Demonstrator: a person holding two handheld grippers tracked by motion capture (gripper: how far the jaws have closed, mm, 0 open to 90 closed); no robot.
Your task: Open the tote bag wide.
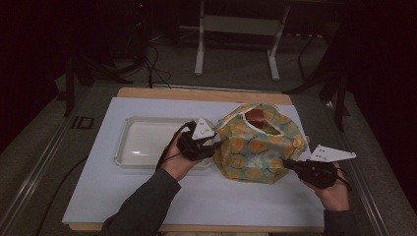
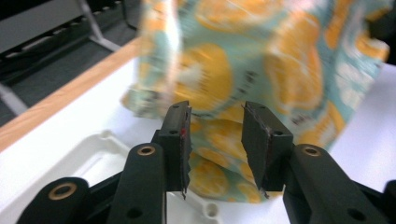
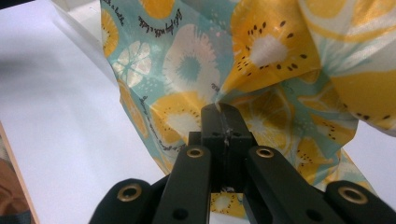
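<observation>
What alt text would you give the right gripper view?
The right gripper has its black jaws pinched shut on a fold of the citrus-print fabric bag, which stands on the white table surface.

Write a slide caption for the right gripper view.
Right tool shut on the bag, above the white table.

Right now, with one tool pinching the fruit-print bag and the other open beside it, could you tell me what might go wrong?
1. The right tool grips only a small fold of the bag; the fabric may slip out if pulled.
2. The left tool is open against the bag's side and may close on loose cloth.
3. Things sit in the bag's open top and could tip onto the white tray.
</observation>
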